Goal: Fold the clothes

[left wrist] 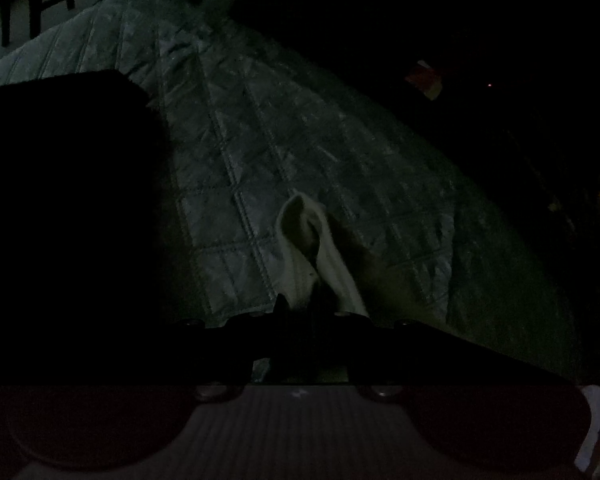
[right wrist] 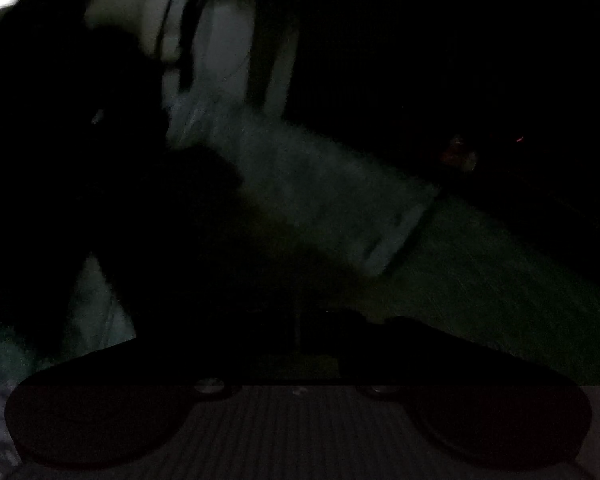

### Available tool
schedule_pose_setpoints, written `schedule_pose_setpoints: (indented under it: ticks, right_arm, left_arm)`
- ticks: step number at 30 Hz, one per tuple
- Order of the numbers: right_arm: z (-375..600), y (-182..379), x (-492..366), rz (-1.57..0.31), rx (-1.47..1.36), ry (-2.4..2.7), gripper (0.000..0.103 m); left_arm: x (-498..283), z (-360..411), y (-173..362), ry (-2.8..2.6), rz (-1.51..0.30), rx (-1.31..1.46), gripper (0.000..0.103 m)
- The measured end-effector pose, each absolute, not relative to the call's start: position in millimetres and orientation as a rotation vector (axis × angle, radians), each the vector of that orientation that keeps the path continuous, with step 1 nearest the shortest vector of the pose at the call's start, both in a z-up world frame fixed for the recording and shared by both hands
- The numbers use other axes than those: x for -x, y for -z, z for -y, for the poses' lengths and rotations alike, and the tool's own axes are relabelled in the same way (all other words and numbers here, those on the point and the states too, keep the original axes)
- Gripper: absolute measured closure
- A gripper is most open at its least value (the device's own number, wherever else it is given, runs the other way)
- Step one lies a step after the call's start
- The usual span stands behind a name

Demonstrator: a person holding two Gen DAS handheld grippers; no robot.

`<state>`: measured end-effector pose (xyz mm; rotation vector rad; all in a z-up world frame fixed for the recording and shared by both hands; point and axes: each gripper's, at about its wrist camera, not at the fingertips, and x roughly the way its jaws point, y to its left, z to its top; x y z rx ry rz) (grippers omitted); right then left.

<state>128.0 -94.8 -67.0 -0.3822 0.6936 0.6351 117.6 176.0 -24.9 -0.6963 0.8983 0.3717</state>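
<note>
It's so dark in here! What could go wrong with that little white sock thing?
1. The left hand-held gripper pinches only one end of the white sock, so it might slip out and drop onto the quilted cover.
2. The room is very dark and the right view is blurred, so the right hand-held gripper might miss the loose end.

Dim light; colours muted. The quilt (left wrist: 284, 152) under my claws reads grey-silver with a stitched grid of squares and a faint sheen. The cloth (left wrist: 320, 256) at my left gripper (left wrist: 300, 308) is off-white with fine ribbed lines. A black garment (left wrist: 60, 200) covers the quilt's left edge, no pattern visible. My gripper bodies are black with a dull red housing. The right view is blurred: pale grey quilt (right wrist: 308, 184), green-tinted near its right edge.
</note>
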Motion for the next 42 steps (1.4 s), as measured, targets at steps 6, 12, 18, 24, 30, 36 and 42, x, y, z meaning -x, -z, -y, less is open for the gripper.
schedule_pose_setpoints:
  ticks: [6,12,18,24,30,36,42]
  right_arm:
    - [85.4,84.5,-122.1,-0.676,0.437,-0.64,0.1]
    - [85.3,80.9,-119.1,-0.674,0.462,-0.651,0.1]
    - [123.4,66.5,-136.5,-0.779,0.189,-0.64,0.069]
    - [190.2,71.3,-159.4,-0.911,-0.13,-0.562,0.073]
    - [230.4,88.3,-174.5,-0.969,-0.5,-0.535,0.076]
    - [276.3,108.8,-179.3,-0.962,-0.774,-0.454,0.072]
    - [298.8,141.9,-176.5,-0.962,-1.089,-0.436,0.073]
  left_arm:
    - [-122.5,-166.9,11.3,-0.308,-0.844,0.682,0.095]
    - [-125.1,-133.6,-9.3,-0.195,-0.794,0.534,0.095]
    - [-130.0,-109.9,-16.5,-0.143,-0.782,0.423,0.095]
    - [-132.7,-80.5,-22.7,-0.077,-0.765,0.277,0.095]
    - [-130.1,-24.6,-22.3,0.019,-0.746,0.051,0.095]
    - [-134.8,14.3,-8.2,0.085,-0.769,-0.045,0.095]
    - [-142.7,33.3,0.6,0.123,-0.784,-0.05,0.095]
